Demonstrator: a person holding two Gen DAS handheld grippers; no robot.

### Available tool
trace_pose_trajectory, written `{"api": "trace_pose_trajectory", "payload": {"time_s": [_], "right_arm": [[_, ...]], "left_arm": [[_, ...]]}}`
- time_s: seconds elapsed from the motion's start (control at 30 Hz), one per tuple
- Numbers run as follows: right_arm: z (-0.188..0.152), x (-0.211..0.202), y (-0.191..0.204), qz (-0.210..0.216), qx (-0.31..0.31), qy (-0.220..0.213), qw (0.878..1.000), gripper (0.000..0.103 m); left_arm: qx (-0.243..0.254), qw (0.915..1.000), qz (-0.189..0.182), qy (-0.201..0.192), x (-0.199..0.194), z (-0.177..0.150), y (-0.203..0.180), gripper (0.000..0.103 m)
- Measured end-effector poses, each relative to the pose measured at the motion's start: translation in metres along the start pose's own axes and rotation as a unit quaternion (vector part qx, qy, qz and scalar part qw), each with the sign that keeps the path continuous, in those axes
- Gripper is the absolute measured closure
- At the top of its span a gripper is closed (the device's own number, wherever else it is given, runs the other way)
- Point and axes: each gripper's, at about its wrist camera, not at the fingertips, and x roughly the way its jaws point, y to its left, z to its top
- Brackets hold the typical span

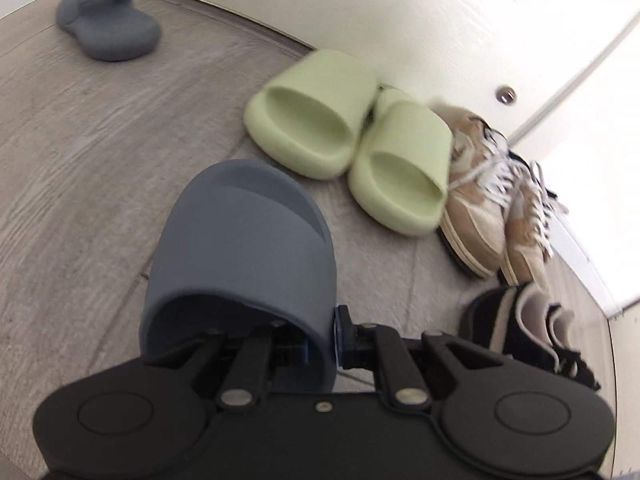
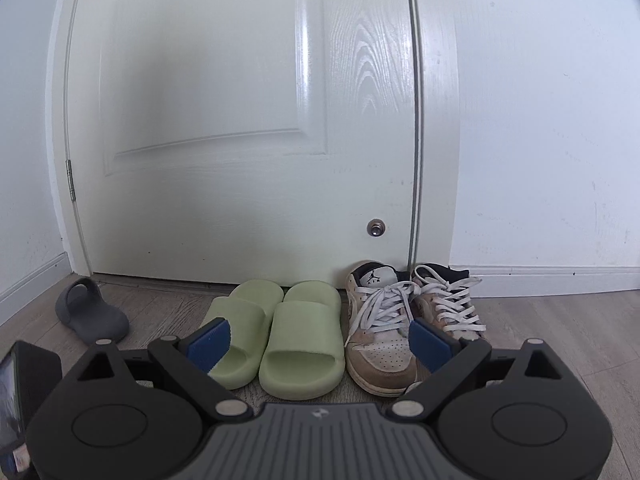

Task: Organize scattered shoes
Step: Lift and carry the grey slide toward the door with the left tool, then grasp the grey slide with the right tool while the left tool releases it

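Matt foam-like grey slide [image 1: 240, 248] and green slides [image 2: 280, 332]; suede-look tan sneakers [image 2: 384, 340] with cloth laces; wood-grain floor [image 1: 80, 140], glossy painted door [image 2: 240, 120]

The only readable marking sits on the tongue of the left tan sneaker [image 2: 378, 332] in the right wrist view: a small black jumping-figure logo on the white tongue label, with the word "AIR" in black letters beneath it, small but legible. A tiny round emblem is set on the grey ribbed body of the right gripper [image 2: 318, 346], near its top middle; its design is too small to make out. In the left wrist view the shoes are blurred and no text can be read.
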Motion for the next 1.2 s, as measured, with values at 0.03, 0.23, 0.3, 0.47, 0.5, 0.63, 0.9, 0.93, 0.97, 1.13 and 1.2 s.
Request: {"api": "trace_pose_trajectory", "payload": {"time_s": [0.03,0.23,0.3,0.47,0.5,0.63,0.9,0.93,0.97,1.13,1.2], "right_arm": [[0.001,0.000,-0.004,0.000,0.009,0.001,1.000,0.007],[0.004,0.000,-0.023,-0.004,0.040,0.001,0.999,0.006],[0.004,0.000,-0.029,-0.001,0.061,0.007,0.998,0.006],[-0.005,0.009,-0.025,0.026,0.047,0.098,0.994,0.006],[-0.009,0.013,-0.020,0.045,0.034,0.128,0.990,0.006],[-0.045,0.039,0.013,0.093,-0.004,0.243,0.966,0.008],[-0.074,0.046,0.061,0.103,-0.124,0.254,0.954,0.028],[-0.075,0.048,0.065,0.103,-0.137,0.247,0.954,0.037],[-0.077,0.051,0.071,0.104,-0.158,0.237,0.953,0.042],[-0.091,0.062,0.089,0.093,-0.223,0.239,0.941,0.073],[-0.093,0.066,0.088,0.066,-0.220,0.240,0.943,0.088]], "left_arm": [[0.033,0.9995,-0.001,0.002,0.000,-0.004,-0.009,0.074],[0.087,0.9962,0.003,0.003,-0.025,0.000,-0.015,0.072],[0.069,0.9976,-0.011,0.002,-0.038,0.008,0.003,0.067],[0.052,0.9974,0.013,-0.047,-0.086,0.029,0.047,0.057],[0.065,0.9951,0.031,-0.068,-0.097,0.032,0.054,0.057],[0.081,0.9908,0.047,-0.097,-0.122,0.042,0.077,0.057],[0.030,0.9947,0.047,-0.087,-0.119,0.037,0.113,0.057],[0.035,0.9941,0.048,-0.091,-0.119,0.036,0.112,0.057],[0.041,0.9934,0.050,-0.094,-0.120,0.035,0.110,0.057],[0.047,0.9932,0.054,-0.092,-0.118,0.032,0.109,0.057],[0.038,0.9940,0.052,-0.088,-0.117,0.032,0.111,0.057]]}}
